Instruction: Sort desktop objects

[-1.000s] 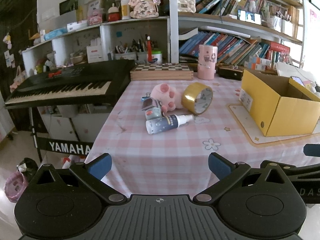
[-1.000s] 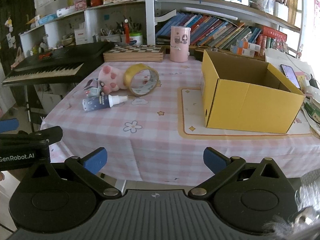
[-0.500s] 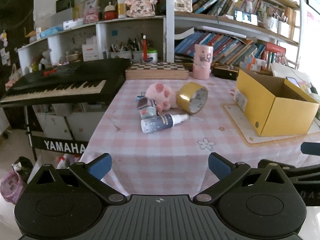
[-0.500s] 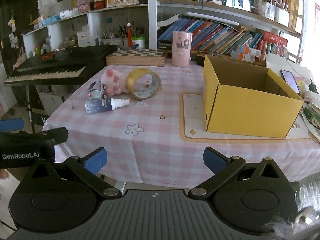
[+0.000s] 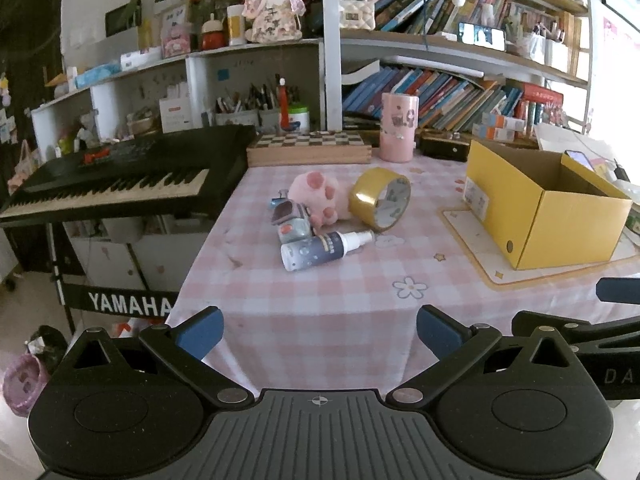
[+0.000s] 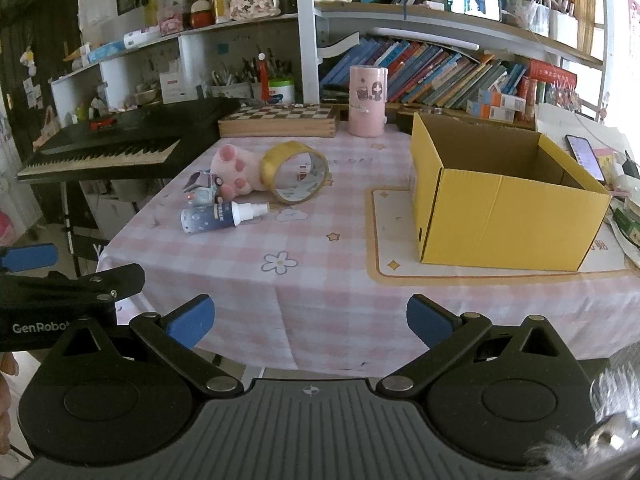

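Ahead-left on the pink checked tablecloth [image 5: 320, 312], a navy spray bottle [image 5: 316, 249] lies crosswise — nearer the gaping, empty left gripper [image 5: 318, 330]; right gripper [image 6: 308, 320] likewise.

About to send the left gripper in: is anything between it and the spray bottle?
Nothing visible. Bare checked tablecloth lies between the open left gripper and the spray bottle. The toy robot and tape roll sit behind the bottle.

Both views face table [image 5: 320, 280] (low, near edge).
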